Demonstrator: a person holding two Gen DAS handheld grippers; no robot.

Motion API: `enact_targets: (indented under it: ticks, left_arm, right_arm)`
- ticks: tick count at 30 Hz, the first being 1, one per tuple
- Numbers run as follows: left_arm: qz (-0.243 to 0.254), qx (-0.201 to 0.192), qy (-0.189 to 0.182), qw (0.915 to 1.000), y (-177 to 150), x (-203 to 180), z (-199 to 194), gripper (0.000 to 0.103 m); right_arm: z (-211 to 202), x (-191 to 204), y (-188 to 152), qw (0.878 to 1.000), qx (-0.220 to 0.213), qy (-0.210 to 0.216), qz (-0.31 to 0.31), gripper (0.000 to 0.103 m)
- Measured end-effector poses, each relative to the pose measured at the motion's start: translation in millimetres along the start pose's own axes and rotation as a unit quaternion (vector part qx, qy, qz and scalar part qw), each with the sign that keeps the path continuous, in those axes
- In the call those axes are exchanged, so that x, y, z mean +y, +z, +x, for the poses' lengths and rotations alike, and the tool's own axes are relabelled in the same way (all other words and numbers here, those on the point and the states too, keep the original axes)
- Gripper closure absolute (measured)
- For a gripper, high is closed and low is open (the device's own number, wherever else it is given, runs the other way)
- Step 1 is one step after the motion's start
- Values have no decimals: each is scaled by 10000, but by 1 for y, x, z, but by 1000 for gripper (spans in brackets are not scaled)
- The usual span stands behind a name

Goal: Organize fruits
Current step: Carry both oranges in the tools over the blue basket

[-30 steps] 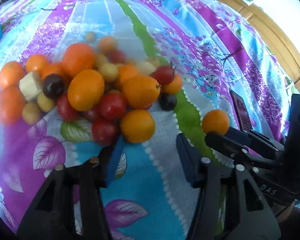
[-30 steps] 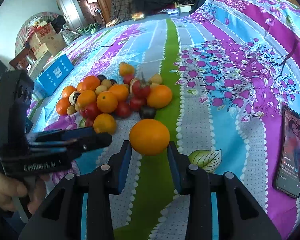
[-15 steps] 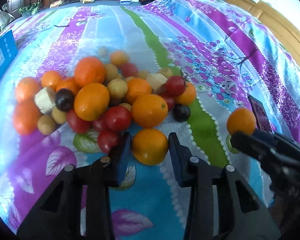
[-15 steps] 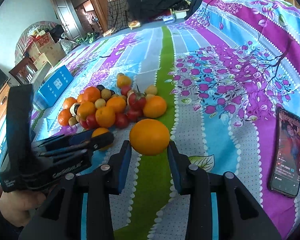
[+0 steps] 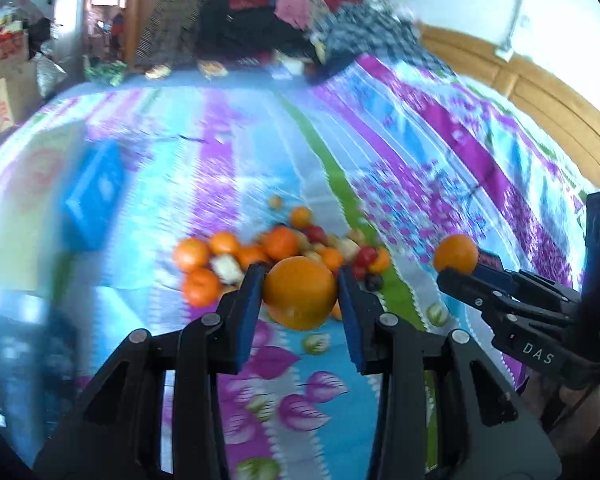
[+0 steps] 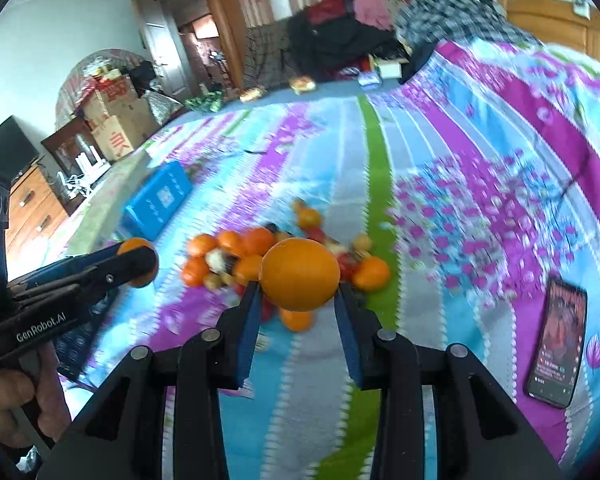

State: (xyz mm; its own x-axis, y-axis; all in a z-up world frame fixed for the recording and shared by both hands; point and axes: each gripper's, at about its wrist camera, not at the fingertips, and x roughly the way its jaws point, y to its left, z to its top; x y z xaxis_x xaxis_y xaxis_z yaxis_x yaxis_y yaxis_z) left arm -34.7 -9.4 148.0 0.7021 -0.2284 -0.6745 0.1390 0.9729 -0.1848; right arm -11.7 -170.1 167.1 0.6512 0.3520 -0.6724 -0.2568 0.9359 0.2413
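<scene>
Both views are smeared by motion blur, so the small fruits in the pile (image 5: 284, 256) are hard to tell apart — its near edge is hidden behind the held fruit. The left gripper (image 5: 300, 304) pinches an orange (image 5: 300, 292) above the bedspread (image 5: 228, 168); the right gripper (image 6: 298, 308) pinches a second orange (image 6: 300, 274), likewise lifted. A blue box (image 6: 158, 204) lies left of the pile, a phone (image 6: 556, 340) well to the right — bare cloth stretches beyond.
</scene>
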Motion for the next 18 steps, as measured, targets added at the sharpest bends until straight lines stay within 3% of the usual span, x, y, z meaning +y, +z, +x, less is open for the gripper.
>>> enact_targets:
  ticks: [8, 18]
  left_arm:
    - [-559, -541, 626, 9950, 20, 66, -70, 65]
    - [-1239, -960, 1587, 9748, 13, 159, -156, 65]
  right_arm:
    - [-14, 84, 38, 9984, -146, 347, -415, 63]
    - [-1, 209, 62, 9910, 71, 887, -1000, 63]
